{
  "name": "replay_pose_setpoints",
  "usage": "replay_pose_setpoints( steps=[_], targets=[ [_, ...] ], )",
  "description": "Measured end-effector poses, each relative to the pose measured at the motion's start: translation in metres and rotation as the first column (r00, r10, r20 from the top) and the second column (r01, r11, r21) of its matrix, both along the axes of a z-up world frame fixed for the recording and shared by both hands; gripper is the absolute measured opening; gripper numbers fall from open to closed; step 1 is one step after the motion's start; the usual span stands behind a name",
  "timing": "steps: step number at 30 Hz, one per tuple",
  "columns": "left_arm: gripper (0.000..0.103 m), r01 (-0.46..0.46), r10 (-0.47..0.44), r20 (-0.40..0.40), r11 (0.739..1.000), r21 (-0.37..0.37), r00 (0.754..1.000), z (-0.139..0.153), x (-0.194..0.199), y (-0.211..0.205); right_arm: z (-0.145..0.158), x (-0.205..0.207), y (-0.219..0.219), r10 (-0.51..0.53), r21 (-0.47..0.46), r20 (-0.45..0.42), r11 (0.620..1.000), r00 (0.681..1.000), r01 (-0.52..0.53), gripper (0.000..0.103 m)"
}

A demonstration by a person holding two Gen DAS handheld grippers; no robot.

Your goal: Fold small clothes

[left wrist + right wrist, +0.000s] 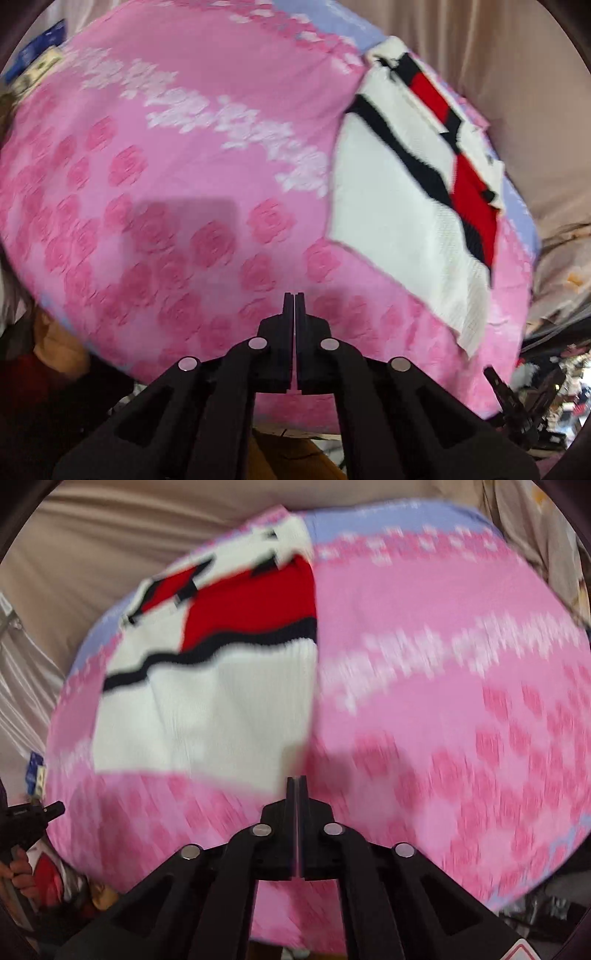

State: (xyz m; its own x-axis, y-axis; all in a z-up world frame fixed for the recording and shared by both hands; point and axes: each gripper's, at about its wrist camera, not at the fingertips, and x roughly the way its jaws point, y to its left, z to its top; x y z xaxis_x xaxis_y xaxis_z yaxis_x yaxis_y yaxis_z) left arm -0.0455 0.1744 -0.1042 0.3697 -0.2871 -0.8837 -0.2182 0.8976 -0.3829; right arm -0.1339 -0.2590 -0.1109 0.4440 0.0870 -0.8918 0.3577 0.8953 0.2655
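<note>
the left gripper [294, 295] has its fingers pressed together with nothing between them, above the pink rose-patterned cloth [184, 166] covering the table. the right gripper [297, 779] is likewise closed and empty, just off the near edge of the white sweater [207, 709]. the sweater, with black stripes and red panels, lies folded flat on the cloth, toward its far side and to the right in the left wrist view [402, 206]. both views are blurred. beige fabric [110, 554] hangs behind.
</note>
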Motion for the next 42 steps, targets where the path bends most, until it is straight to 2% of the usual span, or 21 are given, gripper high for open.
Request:
replay_pose_setpoints(
  steps=[2,4,5,7,8,9,10,11,13,14,16,17,19,20,24,26,28,32,36,39,42],
  targets=[
    [0.013,-0.017,0.017,-0.008,1.0,-0.017,1.0,-0.006,0.01,-0.003,-0.009,-0.006,-0.011,-0.063,0.064,-0.019,0.996,0.998,0.064,0.002],
    [0.047,-0.021,0.021,0.001,1.0,-0.014,1.0,-0.01,0.025,-0.008,-0.01,-0.007,-0.017,-0.116,0.117,-0.017,0.986,0.993,0.117,0.01],
    [0.052,-0.018,0.018,0.016,1.0,-0.008,1.0,-0.01,0.033,-0.013,-0.01,-0.007,-0.017,-0.134,0.134,-0.012,0.982,0.991,0.135,0.014],
    [0.069,0.0,0.0,0.046,1.0,-0.005,0.999,-0.018,0.054,-0.022,-0.008,0.0,-0.017,-0.153,0.148,0.002,0.977,0.988,0.151,0.035],
    [0.069,-0.003,0.002,0.042,1.0,0.008,0.999,-0.025,0.067,-0.028,-0.008,0.005,-0.016,-0.159,0.145,0.005,0.977,0.987,0.156,0.06],
    [0.07,0.004,-0.004,0.029,1.0,0.005,1.0,-0.034,0.082,-0.034,-0.01,0.013,-0.013,-0.168,0.139,0.002,0.976,0.986,0.166,0.065],
    [0.084,0.009,-0.009,0.035,1.0,0.004,0.999,-0.037,0.089,-0.038,-0.013,0.021,-0.009,-0.171,0.148,-0.007,0.974,0.985,0.17,0.065],
    [0.083,0.018,-0.019,0.089,1.0,0.012,0.996,-0.032,0.097,-0.046,-0.015,0.028,-0.009,-0.169,0.162,-0.014,0.972,0.986,0.168,0.065],
    [0.076,0.084,-0.084,0.065,0.996,0.003,0.994,-0.035,0.113,-0.06,-0.026,0.048,-0.003,-0.172,0.198,-0.042,0.964,0.984,0.177,0.065],
    [0.071,0.105,-0.107,0.068,0.994,0.035,0.992,-0.033,0.118,-0.069,-0.029,0.054,0.001,-0.171,0.207,-0.05,0.962,0.984,0.178,0.065],
    [0.022,0.192,-0.192,0.037,0.981,0.013,0.981,-0.035,0.13,-0.083,-0.029,0.069,0.01,-0.178,0.175,-0.03,0.968,0.984,0.181,0.068],
    [0.011,0.209,-0.209,0.007,0.978,-0.014,0.978,-0.037,0.134,-0.086,-0.027,0.074,0.013,-0.167,0.167,-0.019,0.972,0.986,0.168,0.064],
    [0.01,0.188,-0.188,0.017,0.982,-0.034,0.982,-0.028,0.133,-0.081,-0.024,0.09,0.02,-0.117,0.147,-0.031,0.982,0.993,0.121,0.02],
    [0.01,0.258,-0.257,-0.038,0.966,0.01,0.966,-0.019,0.13,-0.077,-0.019,0.093,0.021,-0.105,0.136,-0.019,0.985,0.994,0.107,0.011],
    [0.009,0.244,-0.244,0.024,0.969,0.03,0.969,0.02,0.104,-0.05,0.019,0.078,0.02,-0.044,0.069,0.088,0.997,0.995,0.038,0.009],
    [0.009,0.24,-0.241,0.033,0.971,0.012,0.97,0.03,0.083,-0.039,0.031,0.063,0.018,0.006,0.04,0.099,0.999,0.995,-0.01,0.009],
    [0.009,0.251,-0.251,-0.003,0.968,-0.001,0.968,0.029,0.057,-0.036,0.032,0.039,0.019,0.07,0.003,0.064,0.998,0.995,-0.071,0.009],
    [0.009,0.311,-0.305,-0.102,0.949,0.049,0.947,0.012,-0.008,-0.049,0.008,-0.009,0.027,0.192,-0.002,-0.085,0.981,0.978,-0.193,0.009],
    [0.009,0.406,-0.392,-0.239,0.914,0.008,0.888,0.002,-0.079,-0.047,-0.004,-0.073,0.027,0.367,0.017,-0.237,0.927,0.9,-0.374,0.009],
    [0.009,0.457,-0.44,-0.247,0.889,0.013,0.863,0.022,-0.099,-0.039,0.008,-0.095,0.031,0.444,0.072,-0.254,0.895,0.859,-0.441,0.009],
    [0.009,0.448,-0.438,-0.149,0.893,0.04,0.886,0.061,-0.08,-0.036,0.046,-0.074,0.035,0.456,0.041,-0.145,0.889,0.878,-0.455,0.009]
  ],
)
